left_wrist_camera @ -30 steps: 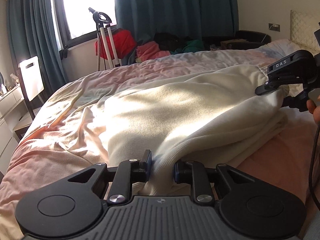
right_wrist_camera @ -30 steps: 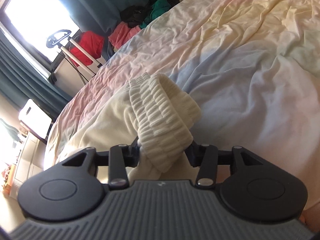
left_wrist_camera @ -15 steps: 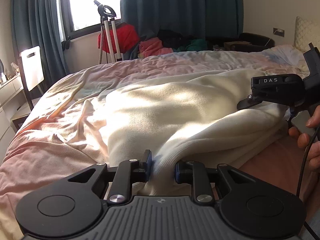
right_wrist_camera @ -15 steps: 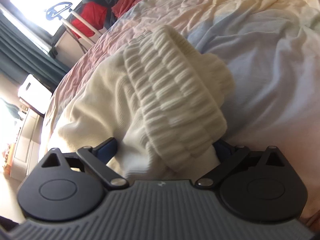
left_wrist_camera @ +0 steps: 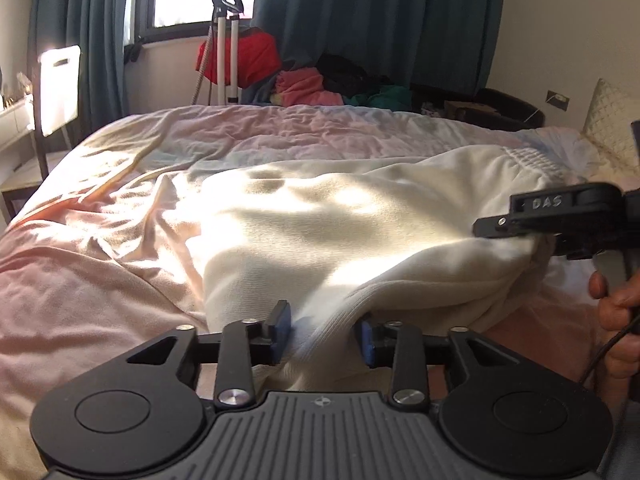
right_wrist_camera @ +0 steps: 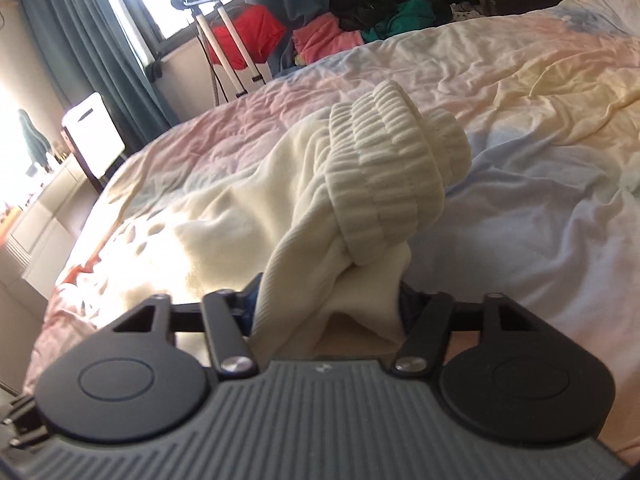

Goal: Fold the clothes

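A cream knit sweater (left_wrist_camera: 340, 236) lies spread on the bed, sunlit in the middle. My left gripper (left_wrist_camera: 324, 334) has its jaws parted with the sweater's near edge lying loose between the blue pads. My right gripper (right_wrist_camera: 328, 308) also stands open around a bunched fold of the sweater (right_wrist_camera: 320, 240), whose ribbed hem (right_wrist_camera: 384, 184) rolls up just beyond the fingers. The right gripper also shows at the right of the left wrist view (left_wrist_camera: 560, 220), resting at the sweater's right end, with the holding hand below it.
The bed's pastel quilt (left_wrist_camera: 100, 248) extends left and far. A pile of red, pink and green clothes (left_wrist_camera: 304, 84) and a white stand (left_wrist_camera: 224, 40) sit beyond the bed under the window. A pillow (left_wrist_camera: 612, 120) lies at far right. A white chair (left_wrist_camera: 56, 88) stands left.
Both grippers have opened: the left jaws parted from the sweater edge, the right let its fold slacken. Both views tilted up and pulled back slightly.
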`<state>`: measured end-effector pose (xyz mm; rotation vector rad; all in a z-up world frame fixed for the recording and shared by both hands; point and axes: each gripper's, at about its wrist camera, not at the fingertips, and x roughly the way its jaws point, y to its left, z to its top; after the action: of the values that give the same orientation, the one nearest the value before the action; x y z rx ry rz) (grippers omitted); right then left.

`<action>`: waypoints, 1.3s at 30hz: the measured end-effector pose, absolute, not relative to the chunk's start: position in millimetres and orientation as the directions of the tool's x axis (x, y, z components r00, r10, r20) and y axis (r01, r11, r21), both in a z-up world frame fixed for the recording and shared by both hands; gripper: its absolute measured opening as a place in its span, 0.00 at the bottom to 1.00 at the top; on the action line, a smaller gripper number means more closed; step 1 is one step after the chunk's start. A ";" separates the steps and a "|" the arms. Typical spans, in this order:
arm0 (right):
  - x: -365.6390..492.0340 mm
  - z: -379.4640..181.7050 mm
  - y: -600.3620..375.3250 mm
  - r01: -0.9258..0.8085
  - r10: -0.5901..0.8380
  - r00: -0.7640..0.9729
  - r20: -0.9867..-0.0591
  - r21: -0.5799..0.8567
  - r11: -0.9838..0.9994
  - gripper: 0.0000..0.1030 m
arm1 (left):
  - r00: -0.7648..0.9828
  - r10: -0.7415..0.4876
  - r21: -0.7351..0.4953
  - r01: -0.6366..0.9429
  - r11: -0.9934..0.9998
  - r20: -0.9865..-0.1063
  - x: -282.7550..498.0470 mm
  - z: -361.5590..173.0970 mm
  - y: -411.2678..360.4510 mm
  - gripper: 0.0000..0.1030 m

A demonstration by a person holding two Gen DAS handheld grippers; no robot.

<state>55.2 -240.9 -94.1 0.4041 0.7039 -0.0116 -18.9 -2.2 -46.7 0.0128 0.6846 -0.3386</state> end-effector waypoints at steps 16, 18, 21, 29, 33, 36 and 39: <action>42.9 -71.0 -217.5 0.109 0.049 0.821 -0.569 0.240 0.965 0.31 | 0.706 -0.394 -0.526 0.035 0.850 -0.589 32.5 -58.5 83.8 0.81; 41.9 -68.4 -216.3 0.100 0.052 0.827 -0.560 0.238 0.966 0.31 | 0.670 -0.420 -0.551 0.019 0.834 -0.612 40.2 -70.1 83.0 0.81; 40.5 -67.3 -216.0 0.091 0.056 0.832 -0.551 0.236 0.968 0.31 | 0.619 -0.466 -0.590 0.006 0.808 -0.632 47.3 -85.9 80.5 0.81; 42.7 -68.4 -217.4 0.090 0.066 0.833 -0.550 0.252 0.964 0.31 | 0.608 -0.485 -0.610 0.001 0.793 -0.629 46.4 -94.5 77.5 0.75; 43.8 -71.0 -223.2 0.098 0.086 0.833 -0.547 0.298 0.949 0.31 | 0.630 -0.464 -0.581 0.023 0.813 -0.623 42.3 -87.4 75.6 0.54; 41.2 -69.5 -226.8 0.092 0.109 0.843 -0.526 0.342 0.935 0.30 | 0.657 -0.461 -0.560 0.070 0.825 -0.597 37.7 -76.7 73.2 0.37; 39.2 -64.7 -230.4 0.092 0.125 0.852 -0.508 0.382 0.920 0.29 | 0.686 -0.467 -0.564 0.099 0.820 -0.558 31.1 -62.7 72.1 0.30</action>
<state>39.2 -230.4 -64.7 0.4087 0.5538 0.0180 31.1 72.1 -62.7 -0.5282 0.7543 -0.3341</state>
